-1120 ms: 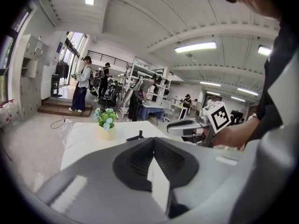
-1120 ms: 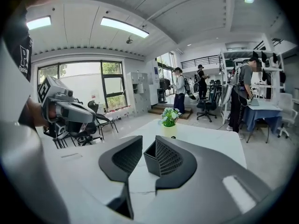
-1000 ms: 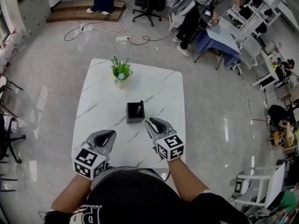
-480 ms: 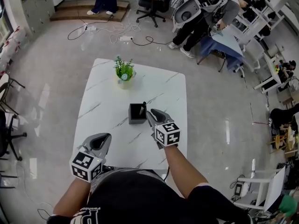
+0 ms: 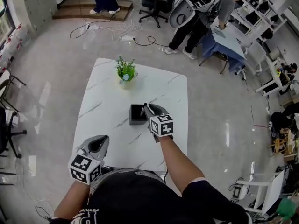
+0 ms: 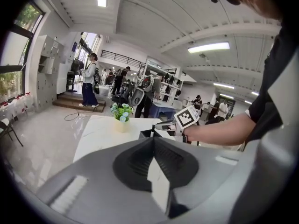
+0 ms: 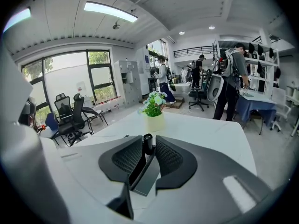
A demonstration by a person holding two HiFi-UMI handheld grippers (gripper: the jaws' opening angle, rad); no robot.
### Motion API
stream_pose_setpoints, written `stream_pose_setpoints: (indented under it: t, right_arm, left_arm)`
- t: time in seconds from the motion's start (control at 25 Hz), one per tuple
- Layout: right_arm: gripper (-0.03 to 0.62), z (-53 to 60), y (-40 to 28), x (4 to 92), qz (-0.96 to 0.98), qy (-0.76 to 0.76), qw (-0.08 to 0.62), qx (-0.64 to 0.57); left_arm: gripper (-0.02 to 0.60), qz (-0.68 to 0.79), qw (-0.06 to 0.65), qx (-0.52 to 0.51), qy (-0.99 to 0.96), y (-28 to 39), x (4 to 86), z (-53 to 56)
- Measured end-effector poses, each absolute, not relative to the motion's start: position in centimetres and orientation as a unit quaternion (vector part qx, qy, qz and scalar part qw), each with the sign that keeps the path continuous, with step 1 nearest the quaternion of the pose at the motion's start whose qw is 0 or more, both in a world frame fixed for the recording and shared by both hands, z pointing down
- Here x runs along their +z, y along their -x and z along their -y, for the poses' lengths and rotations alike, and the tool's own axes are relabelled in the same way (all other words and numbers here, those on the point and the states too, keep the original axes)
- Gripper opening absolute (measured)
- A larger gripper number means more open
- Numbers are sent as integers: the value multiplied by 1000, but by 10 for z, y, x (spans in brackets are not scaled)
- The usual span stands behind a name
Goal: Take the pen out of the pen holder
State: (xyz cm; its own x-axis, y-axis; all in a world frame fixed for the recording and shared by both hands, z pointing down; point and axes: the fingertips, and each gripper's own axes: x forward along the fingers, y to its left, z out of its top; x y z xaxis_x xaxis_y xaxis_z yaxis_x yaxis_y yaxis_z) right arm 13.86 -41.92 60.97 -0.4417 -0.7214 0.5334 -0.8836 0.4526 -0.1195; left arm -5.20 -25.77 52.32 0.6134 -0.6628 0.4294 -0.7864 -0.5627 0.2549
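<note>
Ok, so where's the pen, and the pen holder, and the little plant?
pen [image 7: 147,143]: right gripper view, on its black top end.
pen holder [image 5: 135,121]: head view, on its near wall.
plant [image 5: 125,70]: head view, on the green leaves.
</note>
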Motion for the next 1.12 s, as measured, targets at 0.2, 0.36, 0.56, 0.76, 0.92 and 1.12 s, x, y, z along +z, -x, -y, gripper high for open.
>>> stream_pose_setpoints:
  t: [0.2,0.36,0.56,0.76,0.92,1.12]
  right_arm:
    - [80,427,-134,619,826,-478,218,202]
    - [80,431,-129,624,825,-477,231,198]
    - [80,432,-124,629,823,-475,239,200]
    - [80,432,-123,632,820,-478,244,199]
    - [74,432,-123,633,820,-478,246,197]
    - [72,429,-123,624,823,-477,235,198]
  left_arm:
    - [57,424,221,138,-867,55,524,258]
    - [57,430,224,136,-864,61,523,256]
    - [57,439,227,134,-859,68,523,253]
    - [57,442,227,135,-857,71,523,252]
    - [57,442,226,136,-858,72,524,252]
    - [57,437,223,136,-861,70,522,251]
